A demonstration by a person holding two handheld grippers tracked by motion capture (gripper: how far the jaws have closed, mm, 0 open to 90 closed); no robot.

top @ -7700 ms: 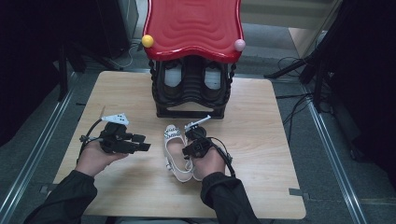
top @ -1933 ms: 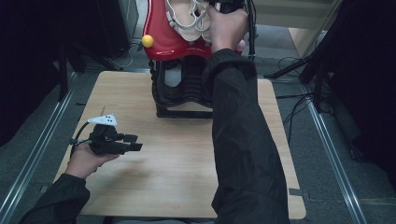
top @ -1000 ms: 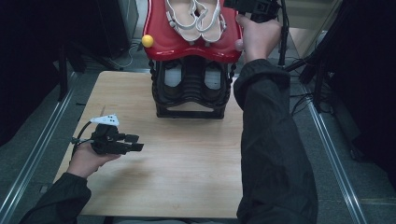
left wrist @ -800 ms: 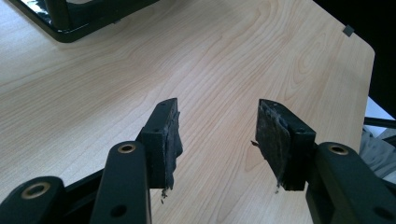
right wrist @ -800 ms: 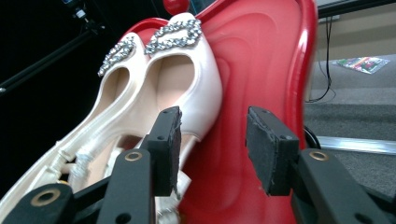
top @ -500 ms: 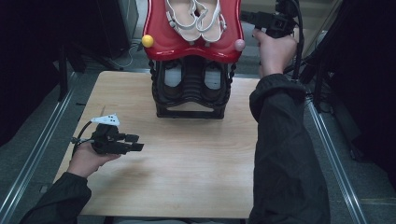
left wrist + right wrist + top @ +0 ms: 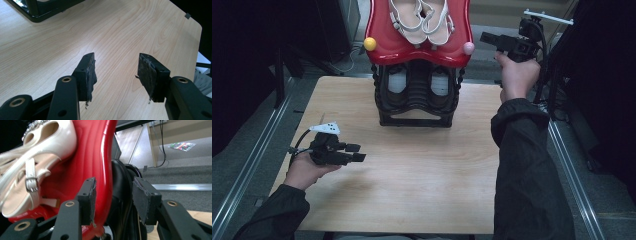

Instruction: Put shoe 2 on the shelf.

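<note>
A pair of white strapped sandals lies side by side on the glossy red top shelf of a shoe rack standing at the far middle of the wooden table; the shelf carries a yellow ball at its left front corner and a pink ball at its right front corner. Beneath the shelf, the black frame of the rack holds a pair of dark shoes. The right gripper is held in the air to the right of the rack, just beside the pink ball, its jaws pointing toward the red shelf; they stand apart with nothing between them and touch neither shelf nor sandals. In the right gripper view the red shelf's wavy edge runs past the open jaws, a sandal with a buckled strap rests on the shelf at left, and the black rack lies behind the shelf. The left gripper rests low over the left front part of the table, held in the person's left hand, well apart from the rack, its jaws pointing to the right across the bare wood. In the left gripper view its jaws are spread, with worn pads and nothing between them, above the table surface; a corner of the rack's black base appears at upper left.
</note>
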